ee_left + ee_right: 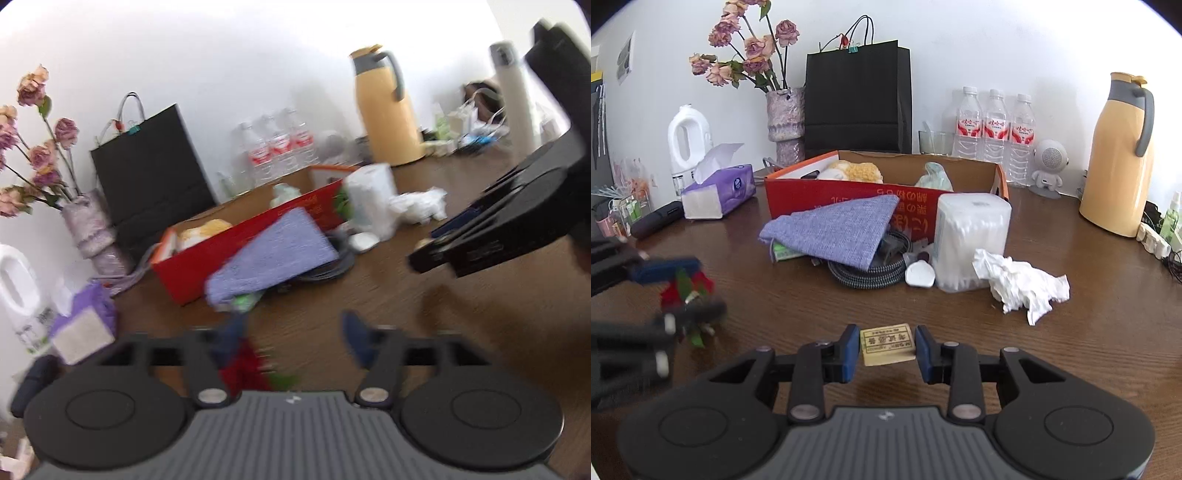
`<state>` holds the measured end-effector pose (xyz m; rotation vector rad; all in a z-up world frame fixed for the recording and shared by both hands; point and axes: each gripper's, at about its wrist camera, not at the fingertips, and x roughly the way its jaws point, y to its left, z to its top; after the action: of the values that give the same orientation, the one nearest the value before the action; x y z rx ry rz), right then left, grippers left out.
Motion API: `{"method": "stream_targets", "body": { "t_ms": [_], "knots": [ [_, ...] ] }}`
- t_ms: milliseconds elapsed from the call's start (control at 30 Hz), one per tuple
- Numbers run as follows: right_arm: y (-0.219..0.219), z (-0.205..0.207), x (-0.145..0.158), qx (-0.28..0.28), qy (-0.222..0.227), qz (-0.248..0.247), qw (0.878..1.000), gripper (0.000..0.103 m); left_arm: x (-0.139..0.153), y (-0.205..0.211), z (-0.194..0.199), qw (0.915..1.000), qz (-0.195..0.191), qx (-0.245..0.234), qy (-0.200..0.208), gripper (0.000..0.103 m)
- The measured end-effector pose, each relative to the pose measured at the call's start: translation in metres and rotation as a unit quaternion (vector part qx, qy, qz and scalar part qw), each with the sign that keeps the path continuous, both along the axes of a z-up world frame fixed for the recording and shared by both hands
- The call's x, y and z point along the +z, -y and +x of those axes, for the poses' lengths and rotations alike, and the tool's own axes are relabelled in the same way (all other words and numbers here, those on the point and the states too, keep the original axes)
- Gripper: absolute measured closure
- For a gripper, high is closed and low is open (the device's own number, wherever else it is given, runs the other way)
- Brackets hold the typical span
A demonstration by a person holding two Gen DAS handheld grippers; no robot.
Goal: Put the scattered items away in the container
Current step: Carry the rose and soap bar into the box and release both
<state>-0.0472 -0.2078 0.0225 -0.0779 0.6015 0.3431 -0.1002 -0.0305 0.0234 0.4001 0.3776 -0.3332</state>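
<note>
A red cardboard box (849, 199) stands mid-table with a yellow plush and a pale bag inside. A blue cloth pouch (834, 230), a coiled cable (871, 273), a white charger (919, 275), a cotton swab tub (971, 240) and crumpled tissue (1023, 284) lie before it. My right gripper (887, 349) is open, its pads on either side of a small beige eraser (887, 344) on the table. My left gripper (291, 336) is open over a red artificial flower (245, 365), which touches its left finger; the flower (687, 291) and gripper also show, blurred, in the right wrist view.
A purple tissue box (720, 190), white jug (687, 136), flower vase (785, 125), black paper bag (858, 99), three water bottles (995, 125), a small white speaker (1049, 166) and a yellow thermos (1119, 155) line the back of the brown table (1071, 350).
</note>
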Motion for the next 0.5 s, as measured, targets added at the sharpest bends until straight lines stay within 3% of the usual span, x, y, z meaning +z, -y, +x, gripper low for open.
{"method": "stream_targets", "body": {
  "t_ms": [67, 133, 267, 400, 500],
  "knots": [
    [0.006, -0.001, 0.000, -0.009, -0.001, 0.002, 1.000, 0.071, 0.003, 0.001, -0.012, 0.9987, -0.029, -0.042, -0.005, 0.024],
    [0.010, -0.001, 0.001, -0.018, 0.001, 0.003, 1.000, 0.071, 0.008, -0.002, -0.020, 0.9977, -0.044, -0.050, 0.011, 0.020],
    [0.016, -0.002, 0.004, -0.022, 0.006, 0.002, 1.000, 0.071, 0.022, -0.031, -0.015, 0.9947, -0.055, 0.078, 0.040, 0.004],
    [0.015, 0.001, -0.001, -0.018, -0.002, 0.007, 1.000, 0.071, 0.008, -0.065, 0.007, 0.9828, -0.130, 0.116, -0.061, 0.003],
    [0.009, 0.004, -0.006, -0.015, -0.012, 0.004, 1.000, 0.071, -0.002, -0.067, 0.022, 0.9735, -0.153, 0.138, -0.099, 0.003]
  ]
}}
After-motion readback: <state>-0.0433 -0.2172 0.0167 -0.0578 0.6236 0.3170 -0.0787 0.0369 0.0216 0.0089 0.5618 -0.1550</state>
